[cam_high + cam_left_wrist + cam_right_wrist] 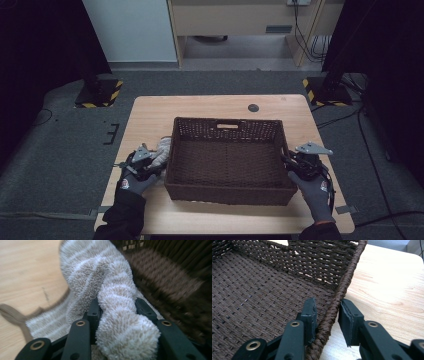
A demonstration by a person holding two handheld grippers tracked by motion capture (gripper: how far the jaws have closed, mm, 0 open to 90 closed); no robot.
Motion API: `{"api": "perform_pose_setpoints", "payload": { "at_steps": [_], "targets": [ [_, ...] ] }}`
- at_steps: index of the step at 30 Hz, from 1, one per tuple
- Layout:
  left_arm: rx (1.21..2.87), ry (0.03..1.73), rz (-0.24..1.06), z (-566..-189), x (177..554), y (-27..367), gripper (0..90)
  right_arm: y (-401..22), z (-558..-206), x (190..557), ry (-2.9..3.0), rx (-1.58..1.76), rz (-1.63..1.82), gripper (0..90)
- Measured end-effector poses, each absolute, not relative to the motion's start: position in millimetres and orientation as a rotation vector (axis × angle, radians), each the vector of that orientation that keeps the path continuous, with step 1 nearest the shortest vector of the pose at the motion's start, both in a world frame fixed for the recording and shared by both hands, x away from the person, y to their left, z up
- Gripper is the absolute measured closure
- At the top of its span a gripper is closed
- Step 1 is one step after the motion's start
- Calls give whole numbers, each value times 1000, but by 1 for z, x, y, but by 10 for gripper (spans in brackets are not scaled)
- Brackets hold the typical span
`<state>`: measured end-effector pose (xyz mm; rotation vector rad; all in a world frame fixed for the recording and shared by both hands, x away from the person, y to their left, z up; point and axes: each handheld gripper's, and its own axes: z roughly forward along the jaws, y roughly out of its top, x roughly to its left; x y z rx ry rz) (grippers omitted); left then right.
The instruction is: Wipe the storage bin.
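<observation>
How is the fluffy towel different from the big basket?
The towel is pale with soft stripes and a fuzzy pile; the basket is dark brown and woven. The towel is bunched up and small beside the basket, which is wide, stiff and open. The left tool squeezes a fold of the towel; the right tool has the basket's rim between its jaws. Both rest on the wooden table.

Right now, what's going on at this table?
A person holds a gripper in each hand at a wooden table. The left gripper is shut on a fluffy striped towel, bunched on the table against the left outer wall of a dark wicker basket. The right gripper straddles the basket's right rim, one jaw inside and one outside. The basket looks empty.
</observation>
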<state>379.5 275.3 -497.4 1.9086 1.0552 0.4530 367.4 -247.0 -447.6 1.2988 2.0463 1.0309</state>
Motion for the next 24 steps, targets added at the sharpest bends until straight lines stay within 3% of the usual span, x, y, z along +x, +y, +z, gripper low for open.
{"api": "perform_pose_setpoints", "payload": {
  "at_steps": [5,10,24],
  "targets": [
    [1785,1004,499,-470,356,284,610,-245,-448,364,2045,1304,1029,670],
    [1779,942,506,-460,341,279,611,-242,-448,362,2043,1302,1021,671],
    [1761,945,499,-469,369,281,629,-233,-449,370,2015,1337,1025,673]
  ]
}}
